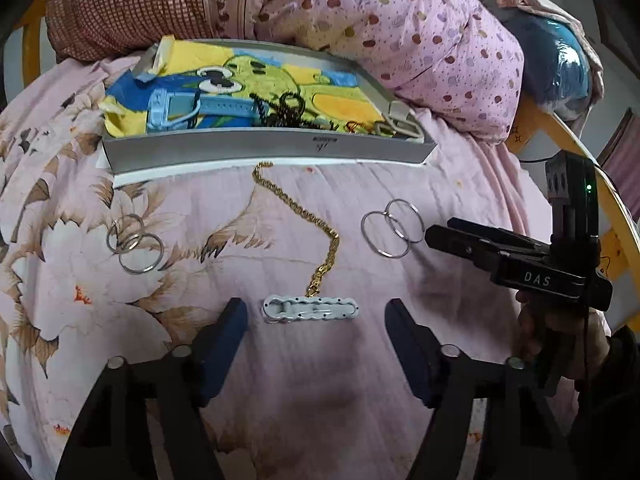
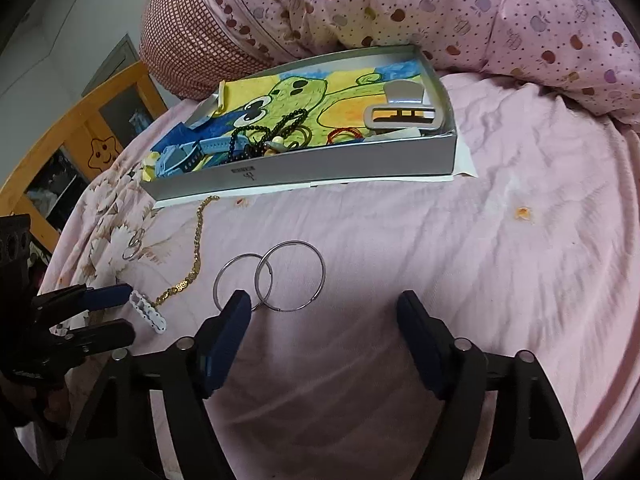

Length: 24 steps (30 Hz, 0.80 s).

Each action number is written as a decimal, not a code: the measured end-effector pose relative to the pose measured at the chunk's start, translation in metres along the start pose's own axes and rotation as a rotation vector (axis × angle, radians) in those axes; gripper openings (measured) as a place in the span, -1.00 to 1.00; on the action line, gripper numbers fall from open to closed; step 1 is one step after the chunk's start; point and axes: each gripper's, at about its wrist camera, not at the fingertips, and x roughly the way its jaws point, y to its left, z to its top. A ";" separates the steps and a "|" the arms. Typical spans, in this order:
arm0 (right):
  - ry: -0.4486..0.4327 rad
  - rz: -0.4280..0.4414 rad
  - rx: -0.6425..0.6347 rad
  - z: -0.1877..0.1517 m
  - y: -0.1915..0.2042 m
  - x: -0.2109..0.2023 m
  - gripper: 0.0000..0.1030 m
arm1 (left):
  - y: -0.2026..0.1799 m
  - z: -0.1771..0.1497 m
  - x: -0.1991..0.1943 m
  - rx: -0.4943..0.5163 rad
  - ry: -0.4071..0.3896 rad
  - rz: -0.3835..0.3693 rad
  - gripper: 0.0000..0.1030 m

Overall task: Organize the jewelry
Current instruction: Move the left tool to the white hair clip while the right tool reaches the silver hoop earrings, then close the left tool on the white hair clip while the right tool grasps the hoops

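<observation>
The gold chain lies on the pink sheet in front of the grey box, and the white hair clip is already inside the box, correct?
Not quite. The white hair clip lies on the pink sheet, at the gold chain's near end, outside the grey box; the left wrist view shows it.

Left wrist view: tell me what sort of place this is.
Most likely a bedroom, with the work done on a bed. A floral pink bedsheet covers the surface, a rolled dotted quilt lies behind the grey jewelry box, and a yellow wooden bed frame edges it.
</observation>
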 end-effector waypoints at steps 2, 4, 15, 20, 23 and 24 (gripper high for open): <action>-0.002 0.003 -0.005 0.001 0.000 0.002 0.22 | 0.003 0.000 0.003 -0.010 0.011 0.010 0.17; -0.001 0.000 -0.006 0.003 -0.001 0.004 0.05 | 0.004 0.000 0.005 -0.013 0.015 0.015 0.14; 0.001 -0.083 -0.082 0.012 0.007 0.015 -0.32 | 0.002 0.003 0.011 -0.008 0.030 0.075 0.00; 0.020 -0.144 -0.165 0.013 0.018 0.021 -0.34 | 0.005 0.003 0.009 -0.033 0.030 0.091 -0.15; 0.027 -0.156 -0.192 0.014 0.022 0.022 -0.41 | 0.004 0.004 0.009 -0.035 0.035 0.106 -0.23; 0.028 -0.152 -0.193 0.014 0.022 0.021 -0.49 | 0.004 0.004 0.009 -0.038 0.037 0.109 -0.24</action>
